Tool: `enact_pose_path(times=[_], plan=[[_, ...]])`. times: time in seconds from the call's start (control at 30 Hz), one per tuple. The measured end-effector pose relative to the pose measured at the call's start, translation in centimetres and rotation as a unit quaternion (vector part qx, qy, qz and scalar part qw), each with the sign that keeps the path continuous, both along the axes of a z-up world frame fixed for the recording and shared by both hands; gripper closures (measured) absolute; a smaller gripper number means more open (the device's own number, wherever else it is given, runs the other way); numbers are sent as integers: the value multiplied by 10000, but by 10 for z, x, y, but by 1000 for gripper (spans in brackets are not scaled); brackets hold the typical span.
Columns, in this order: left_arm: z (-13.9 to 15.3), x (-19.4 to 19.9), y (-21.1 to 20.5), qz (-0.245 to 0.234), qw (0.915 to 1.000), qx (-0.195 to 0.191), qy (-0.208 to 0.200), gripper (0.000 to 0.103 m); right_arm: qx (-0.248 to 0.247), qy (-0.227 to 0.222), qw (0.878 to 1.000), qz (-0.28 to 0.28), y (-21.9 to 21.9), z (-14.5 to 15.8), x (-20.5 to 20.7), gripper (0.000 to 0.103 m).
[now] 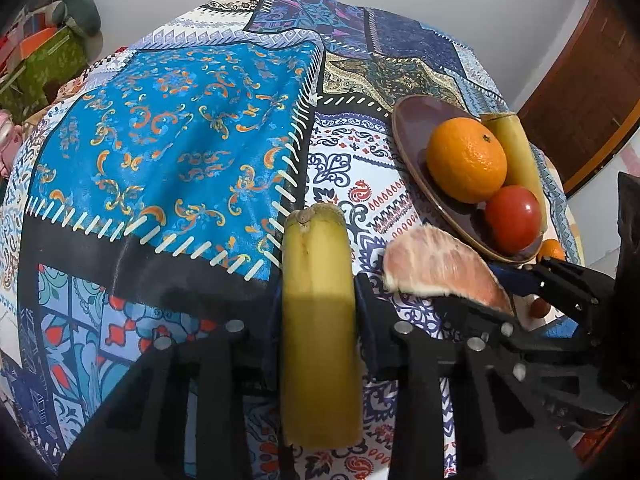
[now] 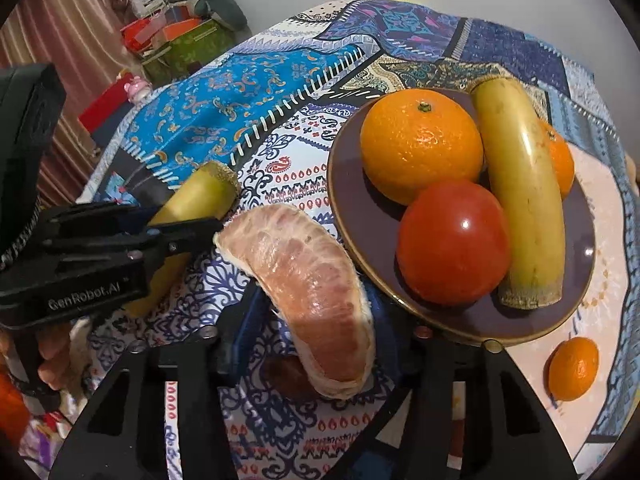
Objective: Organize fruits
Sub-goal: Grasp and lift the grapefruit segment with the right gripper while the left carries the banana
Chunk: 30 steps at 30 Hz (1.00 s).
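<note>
Two pieces of fruit in the air at once, both bound for the round dark-purple ceramic plate on the patchwork-patterned cloth covering the table. Left gripper pinching a yellow-green banana piece with a cut brown end, held lengthwise between the fingers, above the cloth and well left of the plate. Right gripper clamped on a peeled pink grapefruit segment, tip pointing up and forward, just beside the plate's near rim. Plate already crowded: a large orange with a green stem nub, a glossy red tomato-like fruit and a second yellow banana piece lying across the right side. A small mandarin off the plate on the table, another small orange fruit showing behind the far banana; on the plate or beyond it, impossible to tell. Best handled one at a time, probably: segment first, carried low over the near rim into the bare patch left of the tomato, squeezed no harder than needed since the flesh looks soft and wet and likely to tear or stick to the pads. Release only once resting. Banana afterwards, laid flat along the left inner edge, kept clear of the round fruits, which could roll if nudged. Grippers kept apart on approach to avoid a clash over the plate.
</note>
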<state>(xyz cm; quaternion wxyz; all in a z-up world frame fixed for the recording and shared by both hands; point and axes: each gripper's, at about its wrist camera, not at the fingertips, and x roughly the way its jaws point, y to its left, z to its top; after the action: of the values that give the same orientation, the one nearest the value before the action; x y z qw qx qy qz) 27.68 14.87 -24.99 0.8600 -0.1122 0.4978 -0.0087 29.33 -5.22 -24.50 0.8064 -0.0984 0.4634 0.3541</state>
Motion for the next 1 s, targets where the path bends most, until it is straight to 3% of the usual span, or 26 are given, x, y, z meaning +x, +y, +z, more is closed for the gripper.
enact_pose_path(times=[0.03, 0.07, 0.33, 0.63, 1.0], plan=[[0, -1, 0, -15, 10000, 8, 0, 69, -7, -7, 10000, -12, -1, 0, 0, 69], [1, -2, 0, -28, 10000, 11, 0, 69, 54, 48, 10000, 1, -3, 1, 1, 70], [25, -28, -13, -170, 9993, 165, -298, 69, 317, 12, 9995, -35, -17, 13, -11, 71], [74, -48, -27, -199, 9965, -56, -815, 69, 631, -410, 9969, -218, -46, 55, -30, 71], [101, -27, -46, -330, 9933, 20, -1111, 69, 780, -951, 9901, -678, -86, 88, -10, 71]])
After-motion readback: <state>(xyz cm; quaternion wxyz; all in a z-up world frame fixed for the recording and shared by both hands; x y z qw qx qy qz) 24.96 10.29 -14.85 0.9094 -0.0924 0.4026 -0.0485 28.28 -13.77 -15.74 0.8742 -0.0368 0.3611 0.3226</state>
